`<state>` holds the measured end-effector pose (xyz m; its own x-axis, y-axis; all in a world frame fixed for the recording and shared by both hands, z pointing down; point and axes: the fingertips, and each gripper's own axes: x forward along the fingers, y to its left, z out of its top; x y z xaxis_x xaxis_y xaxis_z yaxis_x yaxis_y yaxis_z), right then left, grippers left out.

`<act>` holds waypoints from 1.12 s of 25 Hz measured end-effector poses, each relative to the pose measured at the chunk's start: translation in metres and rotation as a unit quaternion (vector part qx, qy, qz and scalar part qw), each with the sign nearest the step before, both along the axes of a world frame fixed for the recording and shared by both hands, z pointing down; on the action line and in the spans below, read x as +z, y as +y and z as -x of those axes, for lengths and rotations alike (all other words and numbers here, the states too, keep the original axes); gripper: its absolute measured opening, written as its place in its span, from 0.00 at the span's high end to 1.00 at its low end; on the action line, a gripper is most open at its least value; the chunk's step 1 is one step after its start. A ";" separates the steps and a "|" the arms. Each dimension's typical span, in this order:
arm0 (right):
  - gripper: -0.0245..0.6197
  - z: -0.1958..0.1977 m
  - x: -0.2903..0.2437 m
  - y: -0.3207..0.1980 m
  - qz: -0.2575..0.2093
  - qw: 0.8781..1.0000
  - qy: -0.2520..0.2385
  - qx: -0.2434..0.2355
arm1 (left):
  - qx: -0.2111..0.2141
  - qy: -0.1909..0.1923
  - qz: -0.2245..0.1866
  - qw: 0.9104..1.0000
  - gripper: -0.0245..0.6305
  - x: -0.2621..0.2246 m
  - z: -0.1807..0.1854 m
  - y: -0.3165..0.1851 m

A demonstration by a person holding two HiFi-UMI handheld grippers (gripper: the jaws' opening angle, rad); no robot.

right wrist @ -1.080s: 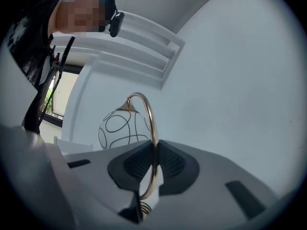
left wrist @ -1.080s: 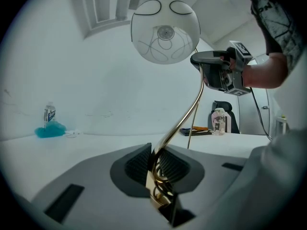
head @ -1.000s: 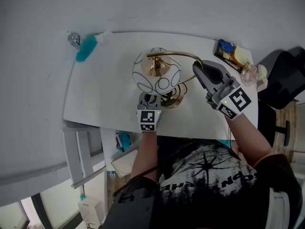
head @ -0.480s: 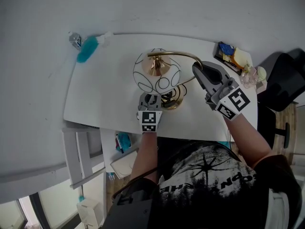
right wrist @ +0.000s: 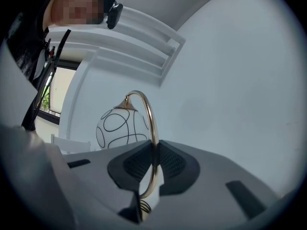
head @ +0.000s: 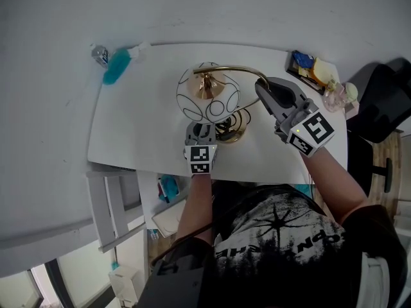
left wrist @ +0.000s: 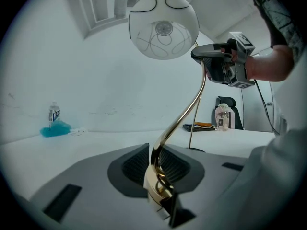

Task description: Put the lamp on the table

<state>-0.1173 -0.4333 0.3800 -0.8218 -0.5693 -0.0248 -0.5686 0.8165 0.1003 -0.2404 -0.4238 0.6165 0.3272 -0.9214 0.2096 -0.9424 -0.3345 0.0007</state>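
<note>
The lamp has a white globe shade (head: 209, 101) with black line patterns, an arched brass stem (head: 237, 71) and a brass base (head: 232, 131) over the white table (head: 141, 130). My left gripper (head: 200, 132) is shut on the lower stem just above the base; the brass stem (left wrist: 160, 152) runs up between its pads to the shade (left wrist: 163, 25). My right gripper (head: 264, 92) is shut on the stem's high bend, where the thin stem (right wrist: 152, 128) passes between its pads, with the shade (right wrist: 122, 126) beyond. I cannot tell whether the base rests on the table.
A blue cloth (head: 117, 66) and a small bottle (head: 99, 53) lie at the table's far left corner. A dark tray (head: 311, 72) with several small items sits at the far right corner. A black office chair (head: 382, 101) stands right of the table, a white slatted frame (head: 106, 204) at front left.
The lamp and both grippers have shifted slightly to the left and away from me. Both grips stay the same.
</note>
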 end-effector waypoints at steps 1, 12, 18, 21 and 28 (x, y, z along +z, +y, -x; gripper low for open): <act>0.90 0.000 0.000 0.000 0.001 1.000 0.000 0.002 | 0.000 0.002 0.005 1.000 0.87 0.002 0.001 0.001; 0.84 0.004 0.010 -0.001 0.033 0.999 0.002 0.010 | 0.008 0.006 0.032 0.999 0.76 0.004 0.000 0.010; 0.82 -0.003 0.010 0.000 0.050 0.999 -0.001 0.009 | 0.005 0.006 0.040 0.999 0.75 0.000 -0.001 0.017; 0.82 -0.008 0.010 0.003 0.055 0.998 -0.002 0.008 | -0.002 0.003 0.045 0.999 0.75 -0.004 -0.002 0.023; 0.82 -0.027 0.004 0.019 0.061 0.998 -0.005 0.005 | -0.023 -0.001 0.061 0.998 0.75 -0.010 -0.005 0.050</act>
